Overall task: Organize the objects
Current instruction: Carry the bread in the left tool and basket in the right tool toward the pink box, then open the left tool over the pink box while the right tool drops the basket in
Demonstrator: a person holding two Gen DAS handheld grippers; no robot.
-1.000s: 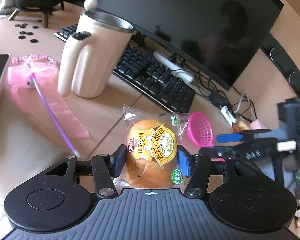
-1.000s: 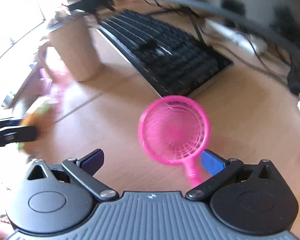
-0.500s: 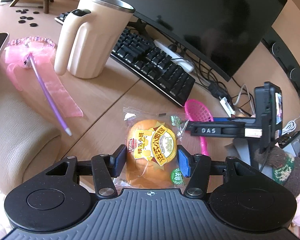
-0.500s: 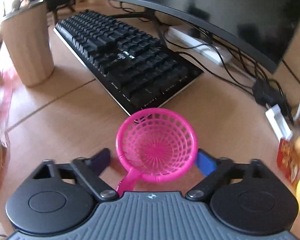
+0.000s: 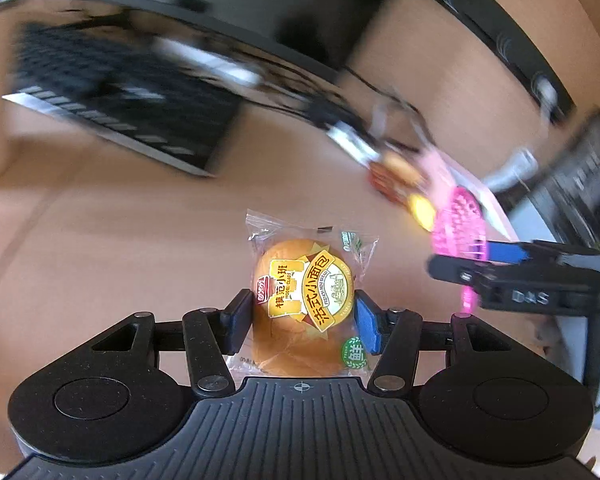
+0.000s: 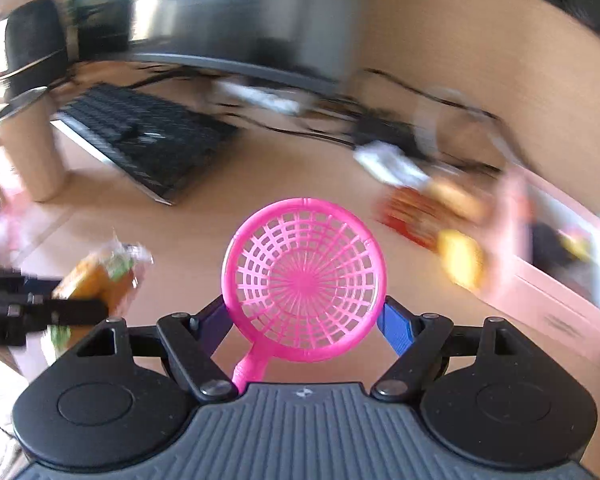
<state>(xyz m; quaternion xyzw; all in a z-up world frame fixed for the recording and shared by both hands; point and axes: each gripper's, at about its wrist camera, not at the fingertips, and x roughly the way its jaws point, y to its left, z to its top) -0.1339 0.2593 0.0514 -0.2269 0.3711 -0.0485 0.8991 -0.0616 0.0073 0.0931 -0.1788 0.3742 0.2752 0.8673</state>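
My left gripper is shut on a bread bun in a clear wrapper with a yellow label, held above the wooden desk. My right gripper is shut on a pink plastic mesh strainer, its bowl between the fingers and its handle pointing back at the camera. The right gripper and the strainer show at the right of the left wrist view. The bun and the left gripper show at the left of the right wrist view.
A black keyboard and a monitor stand at the back with cables. A cream jug is at far left. Red and yellow snack packets lie beside a pink box at right.
Both grippers have swung to the right with their loads, blurring the views. The right gripper has closed on the strainer and lifted it. The snack packets and pink box have come into view.
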